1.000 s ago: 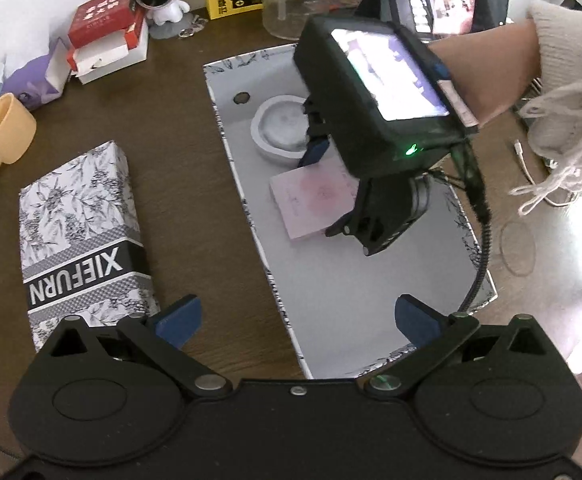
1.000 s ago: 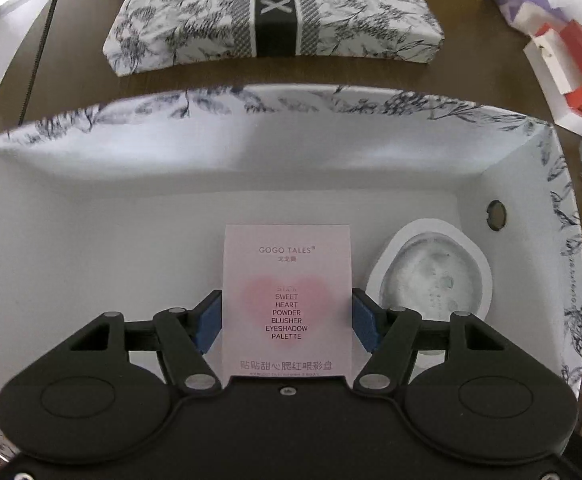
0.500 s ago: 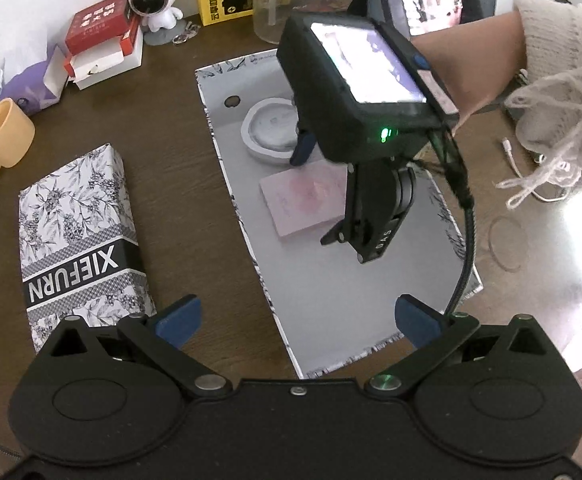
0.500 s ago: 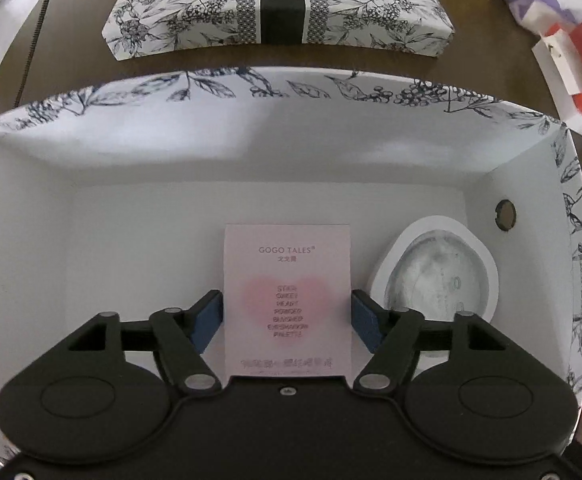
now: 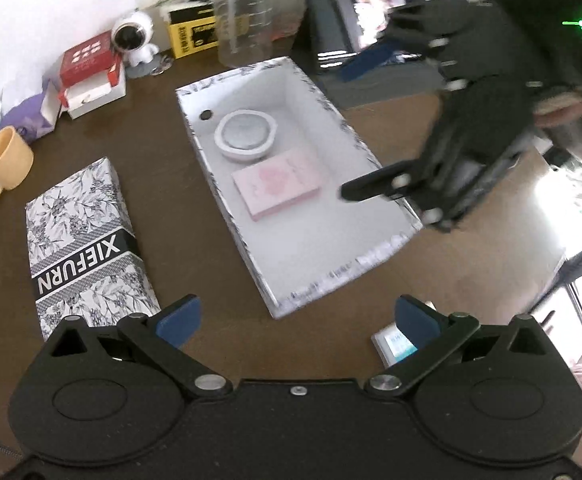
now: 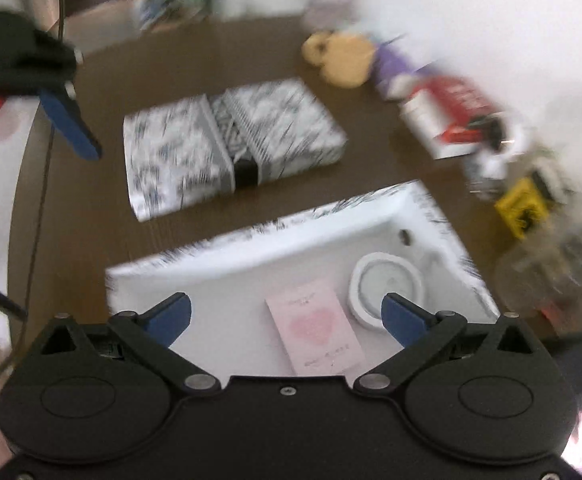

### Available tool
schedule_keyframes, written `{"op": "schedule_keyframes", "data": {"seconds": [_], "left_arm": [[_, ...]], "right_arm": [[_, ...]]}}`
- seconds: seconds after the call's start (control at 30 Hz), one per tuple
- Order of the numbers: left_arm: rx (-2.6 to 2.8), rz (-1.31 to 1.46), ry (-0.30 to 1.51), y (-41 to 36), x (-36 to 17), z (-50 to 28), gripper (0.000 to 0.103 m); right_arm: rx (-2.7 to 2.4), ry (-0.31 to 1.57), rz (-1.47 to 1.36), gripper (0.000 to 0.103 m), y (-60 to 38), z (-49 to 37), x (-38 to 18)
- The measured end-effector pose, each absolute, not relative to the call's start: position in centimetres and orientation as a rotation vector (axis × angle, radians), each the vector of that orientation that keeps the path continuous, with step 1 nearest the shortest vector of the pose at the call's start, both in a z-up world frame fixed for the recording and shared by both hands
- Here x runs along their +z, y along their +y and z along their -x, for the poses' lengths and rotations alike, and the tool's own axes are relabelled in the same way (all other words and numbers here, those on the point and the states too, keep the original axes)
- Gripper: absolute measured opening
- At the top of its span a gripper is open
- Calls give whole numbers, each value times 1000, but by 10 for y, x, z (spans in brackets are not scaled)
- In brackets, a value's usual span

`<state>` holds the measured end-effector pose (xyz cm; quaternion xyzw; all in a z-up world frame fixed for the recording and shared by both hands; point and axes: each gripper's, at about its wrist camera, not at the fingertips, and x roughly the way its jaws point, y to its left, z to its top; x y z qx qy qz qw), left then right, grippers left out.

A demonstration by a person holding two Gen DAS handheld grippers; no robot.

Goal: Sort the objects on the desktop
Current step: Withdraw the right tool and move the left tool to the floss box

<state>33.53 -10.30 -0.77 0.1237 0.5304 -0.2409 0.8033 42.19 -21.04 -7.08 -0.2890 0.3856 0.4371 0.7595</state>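
Note:
An open white box with floral edges (image 5: 375,256) (image 6: 251,236) sits on the dark table. Inside lie a pink palette box (image 5: 277,184) (image 6: 317,330) and a round white dish (image 5: 246,139) (image 6: 387,286). My right gripper (image 6: 287,318) is open and empty, raised above the box; it shows in the left wrist view (image 5: 375,128) at the box's right side, blurred. My left gripper (image 5: 297,320) is open and empty, above the table in front of the box.
The floral box lid (image 5: 87,240) (image 6: 231,144) lies left of the box. A yellow cup (image 5: 5,162), red and white carton (image 5: 91,72), camera figurine (image 5: 133,40), yellow box (image 5: 193,36), clear jug (image 5: 243,20) and tablet (image 5: 367,12) stand behind. A small card (image 5: 395,346) lies near right.
My right gripper has opened, let go of the pink palette box and lifted up and back out of the white box. The palette now lies on the box floor.

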Motion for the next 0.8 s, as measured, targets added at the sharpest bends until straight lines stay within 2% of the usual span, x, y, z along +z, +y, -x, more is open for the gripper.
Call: {"op": "schedule_keyframes", "data": {"seconds": [0.27,0.53,0.8], "left_arm": [[-599,-261,1072,-106,-9,-278,103],[-590,-181,1025,-98,-17,-231,103],[-591,-265,1059,-99,-41,-215,103]], "right_arm": [[657,787,339,103,-253,-299,-26],[438,740,74,103,-278,-194,-24],[282,772,-49,103,-279,-137,-47]]}}
